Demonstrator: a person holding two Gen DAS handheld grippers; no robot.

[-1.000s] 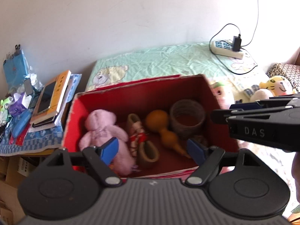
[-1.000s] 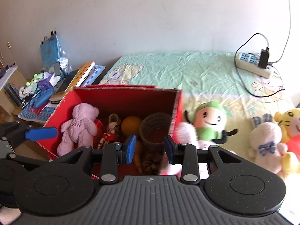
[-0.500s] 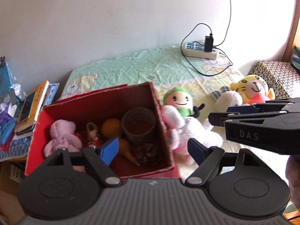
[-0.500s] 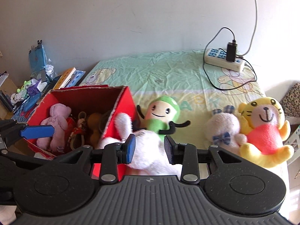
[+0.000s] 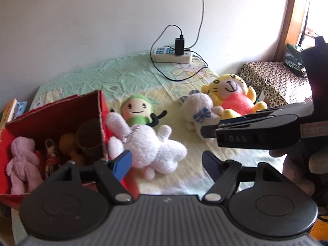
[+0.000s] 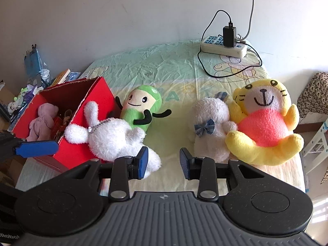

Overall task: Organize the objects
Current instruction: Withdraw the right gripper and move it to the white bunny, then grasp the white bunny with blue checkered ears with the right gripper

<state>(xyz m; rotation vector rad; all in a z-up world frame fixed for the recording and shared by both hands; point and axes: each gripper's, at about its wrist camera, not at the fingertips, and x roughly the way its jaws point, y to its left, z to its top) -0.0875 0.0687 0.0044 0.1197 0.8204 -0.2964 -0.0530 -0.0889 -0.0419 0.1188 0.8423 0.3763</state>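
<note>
A red box (image 6: 90, 98) (image 5: 51, 114) stands at the left of the bed and holds a pink teddy (image 5: 20, 160) (image 6: 41, 121), a gourd (image 5: 67, 141) and a brown cup (image 5: 90, 137). A white plush (image 6: 114, 135) (image 5: 147, 145) leans on the box's right wall. A green doll (image 6: 141, 106) (image 5: 137, 110), a white bunny with a blue bow (image 6: 211, 123) (image 5: 198, 110) and a yellow tiger (image 6: 264, 123) (image 5: 231, 96) lie further right. My left gripper (image 5: 166, 162) is open and empty above the white plush. My right gripper (image 6: 163, 160) is open and empty between the white plush and the bunny.
A power strip (image 6: 223, 47) (image 5: 172, 56) with a charger and cables lies at the far edge of the bed by the wall. Books and clutter (image 6: 30, 82) sit left of the bed. A patterned stool (image 5: 274, 80) stands to the right.
Both grippers have swung right, from over the red box to over the plush toys on the bed. Both stay open and empty.
</note>
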